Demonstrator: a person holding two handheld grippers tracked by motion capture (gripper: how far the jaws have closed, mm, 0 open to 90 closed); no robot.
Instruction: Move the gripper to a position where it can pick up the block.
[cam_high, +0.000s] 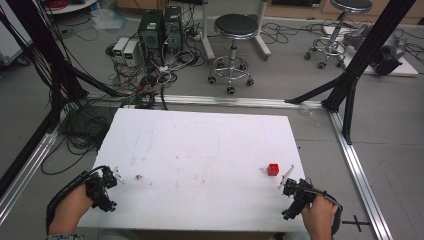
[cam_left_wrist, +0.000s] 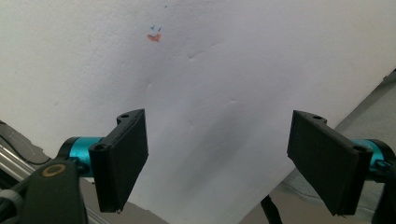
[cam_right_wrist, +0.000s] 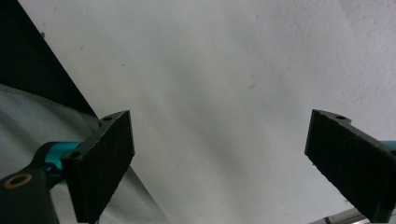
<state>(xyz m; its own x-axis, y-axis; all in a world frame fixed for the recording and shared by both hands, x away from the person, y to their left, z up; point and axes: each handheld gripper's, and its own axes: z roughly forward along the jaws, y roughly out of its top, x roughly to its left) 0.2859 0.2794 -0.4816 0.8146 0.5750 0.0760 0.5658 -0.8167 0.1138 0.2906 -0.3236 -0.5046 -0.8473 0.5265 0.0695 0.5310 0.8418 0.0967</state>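
the little red block (cam_high: 272, 169) sits on the white table (cam_high: 200, 150), near the right gripper (cam_high: 289, 182) at about its 11 o'clock. the left gripper (cam_high: 114, 176) is far off at the other edge (so the right hand looks like the better one to reach). both grippers have their jaws spread wide with nothing between them.

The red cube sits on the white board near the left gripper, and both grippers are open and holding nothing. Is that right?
Not quite. In the high view the red cube sits on the white board near the right gripper, far from the left gripper. The rest holds: each gripper view shows its jaws spread apart with nothing between them.
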